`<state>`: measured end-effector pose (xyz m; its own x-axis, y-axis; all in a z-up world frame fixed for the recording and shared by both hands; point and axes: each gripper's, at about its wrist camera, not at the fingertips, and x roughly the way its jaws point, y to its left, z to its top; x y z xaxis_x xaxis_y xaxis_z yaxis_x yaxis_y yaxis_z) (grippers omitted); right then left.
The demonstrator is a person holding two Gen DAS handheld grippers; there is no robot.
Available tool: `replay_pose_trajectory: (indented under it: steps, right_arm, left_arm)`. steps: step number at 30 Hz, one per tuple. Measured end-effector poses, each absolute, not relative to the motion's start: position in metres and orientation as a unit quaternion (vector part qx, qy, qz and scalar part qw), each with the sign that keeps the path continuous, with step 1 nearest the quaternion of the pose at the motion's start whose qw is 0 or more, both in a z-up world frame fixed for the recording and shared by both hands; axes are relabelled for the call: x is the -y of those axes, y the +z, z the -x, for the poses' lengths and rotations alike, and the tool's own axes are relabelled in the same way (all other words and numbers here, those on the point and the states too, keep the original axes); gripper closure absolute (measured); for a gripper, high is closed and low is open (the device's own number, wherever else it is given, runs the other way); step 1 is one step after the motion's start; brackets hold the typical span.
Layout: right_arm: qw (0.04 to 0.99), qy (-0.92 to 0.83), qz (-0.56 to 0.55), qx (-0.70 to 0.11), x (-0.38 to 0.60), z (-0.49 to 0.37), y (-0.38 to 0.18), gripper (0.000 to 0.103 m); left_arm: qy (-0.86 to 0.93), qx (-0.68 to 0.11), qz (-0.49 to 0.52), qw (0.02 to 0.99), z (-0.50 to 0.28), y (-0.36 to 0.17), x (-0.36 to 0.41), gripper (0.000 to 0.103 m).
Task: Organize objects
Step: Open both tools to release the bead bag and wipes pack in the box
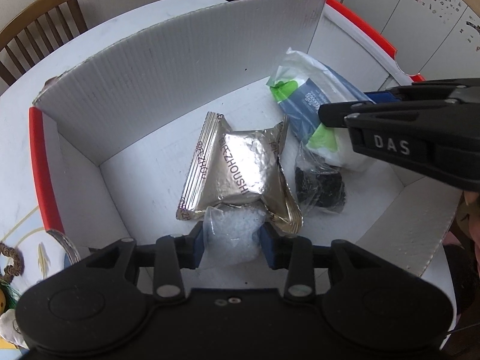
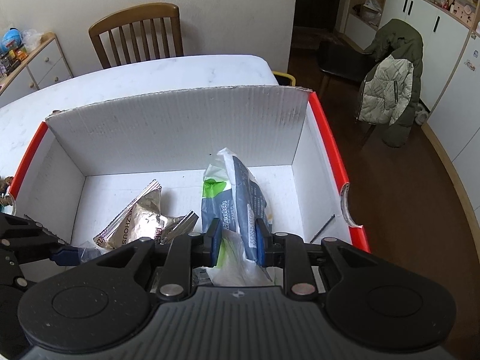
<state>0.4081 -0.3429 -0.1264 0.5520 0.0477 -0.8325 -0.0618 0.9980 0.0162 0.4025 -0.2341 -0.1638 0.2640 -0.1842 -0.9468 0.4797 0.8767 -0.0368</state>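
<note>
A white cardboard box with red edges (image 1: 90, 96) stands on the white table. In it lie a silver foil pouch (image 1: 240, 168), a clear bag of dark stuff (image 1: 321, 189) and a blue, green and white tissue pack (image 1: 303, 99). My left gripper (image 1: 234, 240) is shut on a clear plastic bag of white bits (image 1: 237, 234), low over the foil pouch. My right gripper (image 2: 238, 240) is shut on the tissue pack (image 2: 240, 186), which stands tilted in the box (image 2: 180, 129). The right gripper also shows in the left wrist view (image 1: 330, 114).
A wooden chair (image 2: 141, 33) stands behind the table (image 2: 150, 75). A jacket hangs on a dark chair (image 2: 390, 90) at the right, above a dark floor. White cabinets (image 2: 444, 45) line the far right. Small items (image 1: 9, 270) lie left of the box.
</note>
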Motion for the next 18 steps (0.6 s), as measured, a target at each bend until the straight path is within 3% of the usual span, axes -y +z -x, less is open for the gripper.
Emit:
replay_pose_trajectory:
  steps: [8, 10, 12, 18]
  right_arm:
    - [0.883, 0.043, -0.016, -0.466, 0.353, -0.402, -0.114, 0.07]
    - [0.886, 0.047, -0.019, -0.461, 0.354, -0.398, -0.111, 0.055]
    - [0.89, 0.05, -0.022, -0.453, 0.355, -0.394, -0.106, 0.05]
    - [0.896, 0.062, -0.034, -0.439, 0.358, -0.382, -0.088, 0.05]
  left_arm:
    - [-0.215, -0.555, -0.12, 0.794, -0.393, -0.154, 0.227, 0.048]
    - [-0.216, -0.547, -0.123, 0.8, -0.388, -0.148, 0.226, 0.045]
    - [-0.217, -0.538, -0.122, 0.806, -0.382, -0.142, 0.223, 0.044]
    - [-0.218, -0.517, -0.098, 0.822, -0.376, -0.112, 0.222, 0.037]
